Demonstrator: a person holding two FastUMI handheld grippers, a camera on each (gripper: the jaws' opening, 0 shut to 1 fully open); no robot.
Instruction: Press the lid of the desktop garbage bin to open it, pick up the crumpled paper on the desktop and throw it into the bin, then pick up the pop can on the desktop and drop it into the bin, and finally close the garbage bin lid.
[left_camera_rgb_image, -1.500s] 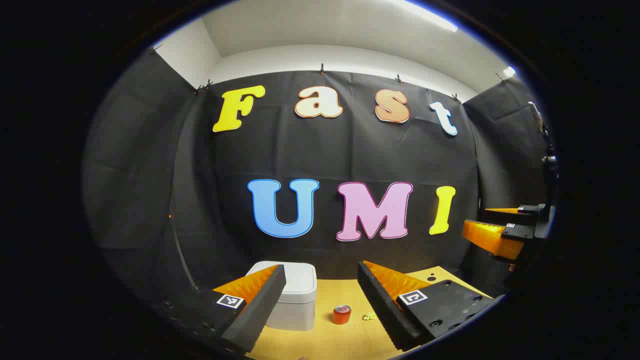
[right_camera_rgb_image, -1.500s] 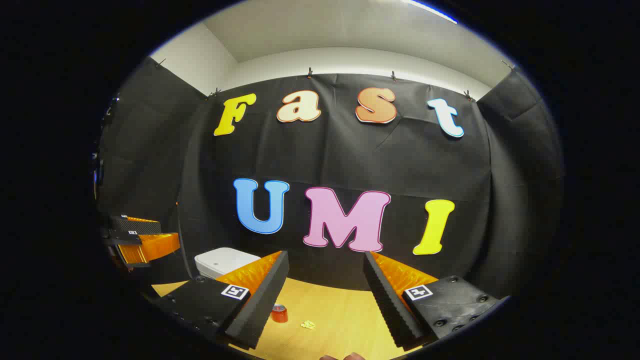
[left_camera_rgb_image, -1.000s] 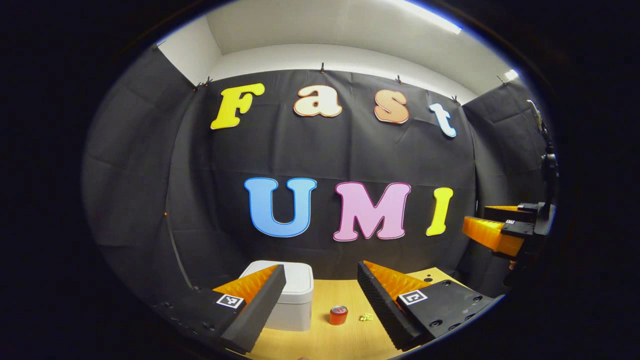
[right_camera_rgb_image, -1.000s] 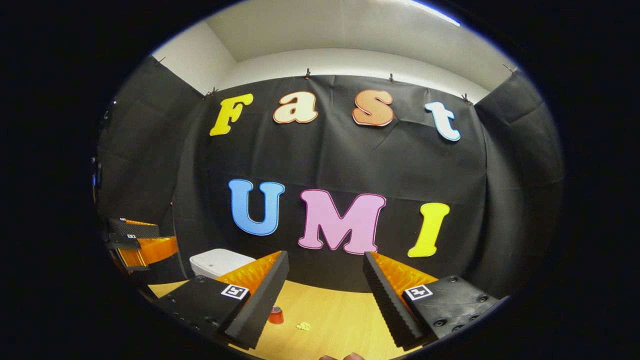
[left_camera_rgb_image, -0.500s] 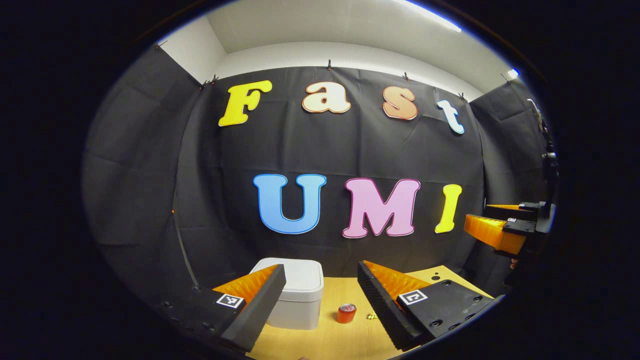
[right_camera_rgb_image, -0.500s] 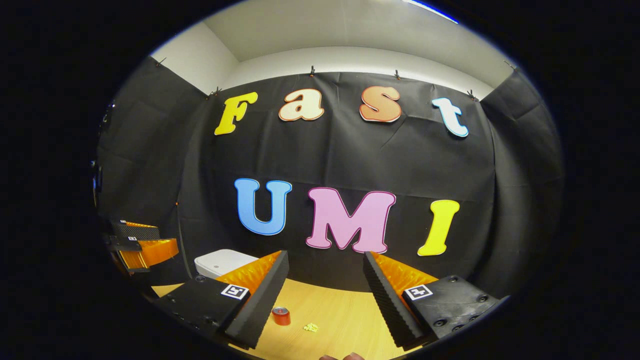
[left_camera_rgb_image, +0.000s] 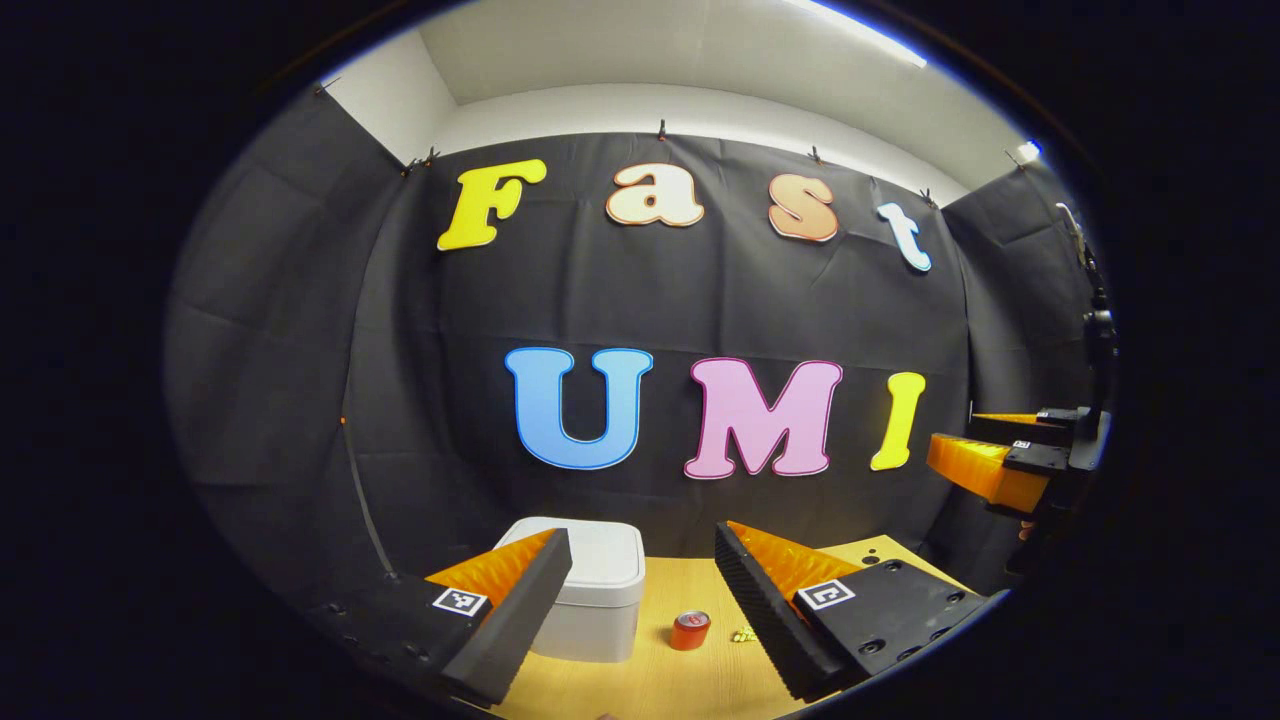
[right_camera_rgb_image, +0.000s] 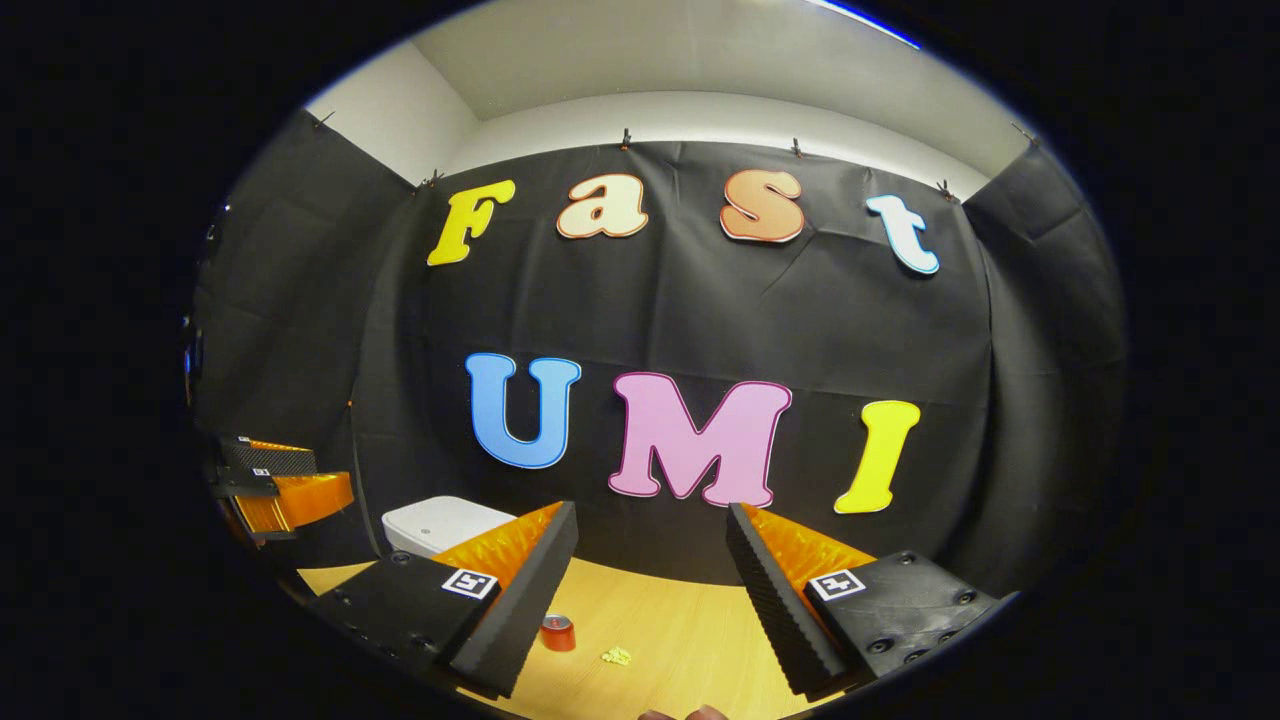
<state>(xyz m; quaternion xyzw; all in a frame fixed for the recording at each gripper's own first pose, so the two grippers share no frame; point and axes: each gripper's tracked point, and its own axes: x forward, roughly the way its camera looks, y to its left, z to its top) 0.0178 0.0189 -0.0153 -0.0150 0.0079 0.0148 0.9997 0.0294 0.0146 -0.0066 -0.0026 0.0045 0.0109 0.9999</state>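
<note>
Little has moved since earlier: both views shift only slightly. Left tongs (left_camera_rgb_image: 640, 590) and right tongs (right_camera_rgb_image: 650, 590) gape apart, holding nothing (nothing done yet, I judge). The bin (left_camera_rgb_image: 600, 585), lid shut, pop can (left_camera_rgb_image: 690, 631) and crumpled paper (right_camera_rgb_image: 616, 656) sit on the surface (right_camera_rgb_image: 690, 640).

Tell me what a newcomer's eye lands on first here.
The white square-lidded plastic bin stands shut at the left of the pale wooden desktop. Just right of it stands a small red pop can, then a tiny yellow crumpled paper. Both open grippers, left gripper and right gripper, hover empty above.
</note>
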